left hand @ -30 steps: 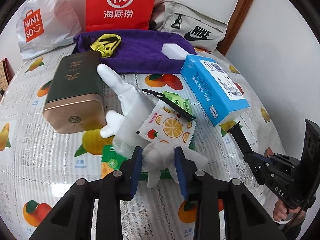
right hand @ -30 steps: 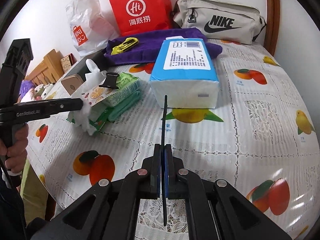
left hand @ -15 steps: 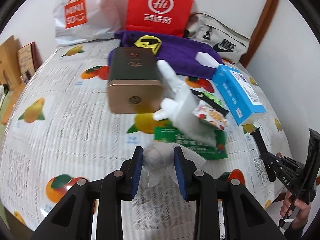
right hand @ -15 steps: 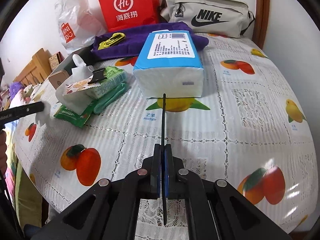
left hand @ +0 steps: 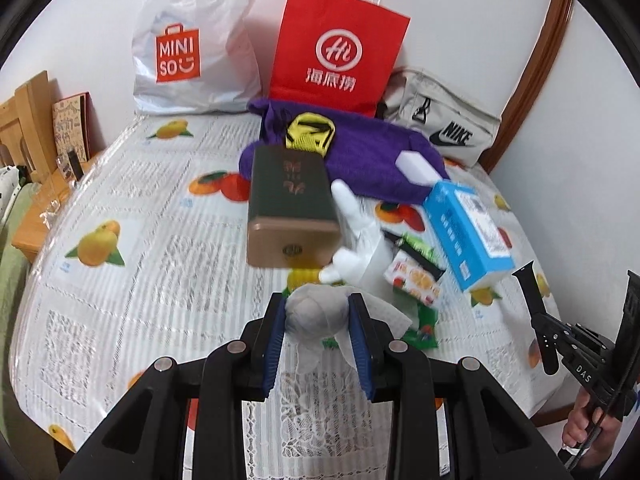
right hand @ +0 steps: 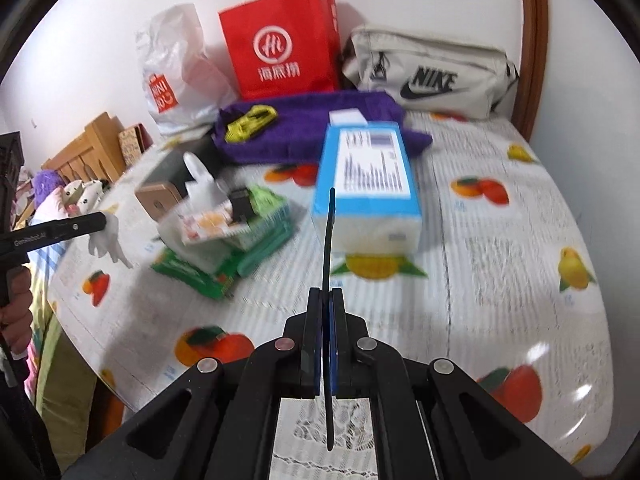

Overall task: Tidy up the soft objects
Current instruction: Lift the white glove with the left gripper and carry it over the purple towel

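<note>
My left gripper (left hand: 317,305) is shut on a crumpled white tissue wad (left hand: 316,314), held above the tablecloth in front of the pile. The pile holds a white glove (left hand: 362,236), a fruit-print packet (left hand: 414,280) and green wipe packs (right hand: 256,236). My right gripper (right hand: 326,293) is shut on a thin black strap (right hand: 329,240) that stands upright between its pads, near a blue tissue pack (right hand: 368,184). From the right wrist view the left gripper (right hand: 100,221) shows at the left edge with the white tissue (right hand: 109,242) hanging from it.
A dark tin box (left hand: 290,204) lies beside the glove. Behind are a purple towel (left hand: 372,152) with a white block (left hand: 416,165) and a yellow item (left hand: 310,136), a red paper bag (left hand: 338,52), a white plastic bag (left hand: 192,44) and a grey pouch (left hand: 444,128).
The left gripper has lifted the white wad up and back, away from the pile. The right gripper has risen with the strap still in it.
</note>
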{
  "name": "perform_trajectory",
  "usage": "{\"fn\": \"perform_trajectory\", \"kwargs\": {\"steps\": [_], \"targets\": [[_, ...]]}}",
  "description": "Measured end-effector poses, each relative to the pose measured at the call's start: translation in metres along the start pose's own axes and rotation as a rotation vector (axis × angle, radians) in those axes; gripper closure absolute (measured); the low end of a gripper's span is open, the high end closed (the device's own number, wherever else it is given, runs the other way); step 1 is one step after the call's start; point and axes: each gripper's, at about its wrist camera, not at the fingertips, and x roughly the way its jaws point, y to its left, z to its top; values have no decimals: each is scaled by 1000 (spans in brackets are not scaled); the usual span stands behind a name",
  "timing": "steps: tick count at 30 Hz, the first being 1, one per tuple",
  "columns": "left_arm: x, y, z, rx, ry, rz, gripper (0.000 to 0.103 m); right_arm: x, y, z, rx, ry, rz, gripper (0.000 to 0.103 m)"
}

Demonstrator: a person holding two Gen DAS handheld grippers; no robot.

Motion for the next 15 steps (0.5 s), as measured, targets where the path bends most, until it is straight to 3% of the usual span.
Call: {"fn": "perform_trajectory", "kwargs": {"steps": [15], "targets": [[-4, -6, 57, -20, -56, 17, 73, 3, 7, 79, -54, -74, 71, 100]]}}
